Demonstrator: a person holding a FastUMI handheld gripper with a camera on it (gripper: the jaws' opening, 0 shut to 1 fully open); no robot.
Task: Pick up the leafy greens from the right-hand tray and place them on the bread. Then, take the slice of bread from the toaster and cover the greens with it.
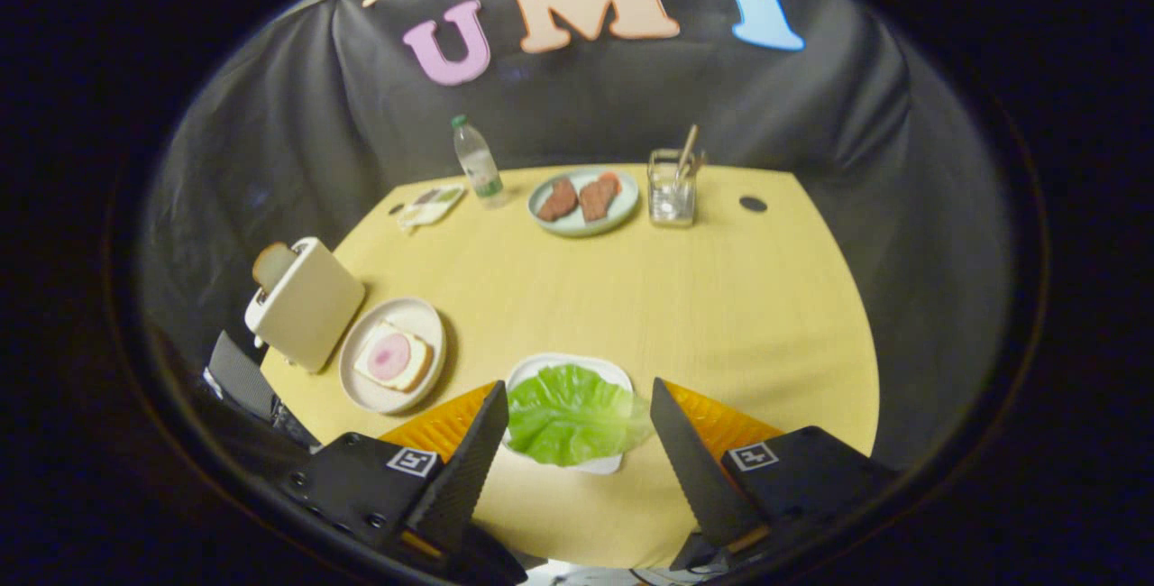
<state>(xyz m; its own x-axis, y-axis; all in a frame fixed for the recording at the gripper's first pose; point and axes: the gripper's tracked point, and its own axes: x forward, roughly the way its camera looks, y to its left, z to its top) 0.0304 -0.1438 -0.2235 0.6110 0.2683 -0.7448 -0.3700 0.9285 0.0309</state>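
Observation:
A green lettuce leaf lies on a small white tray on the yellow table, directly between my two black fingers. My gripper is open, hovering above the leaf with a finger on each side and neither touching it. To the left, a round cream plate carries a slice of bread topped with a pink round of ham. Left of that plate stands a cream toaster, tilted in this view, with a bread slice sticking out of its slot.
At the table's far side are a clear water bottle, a pale green plate with brown meat pieces, a glass jar holding sticks, a small packet and a dark hole cover. Orange ridged parts flank my fingers.

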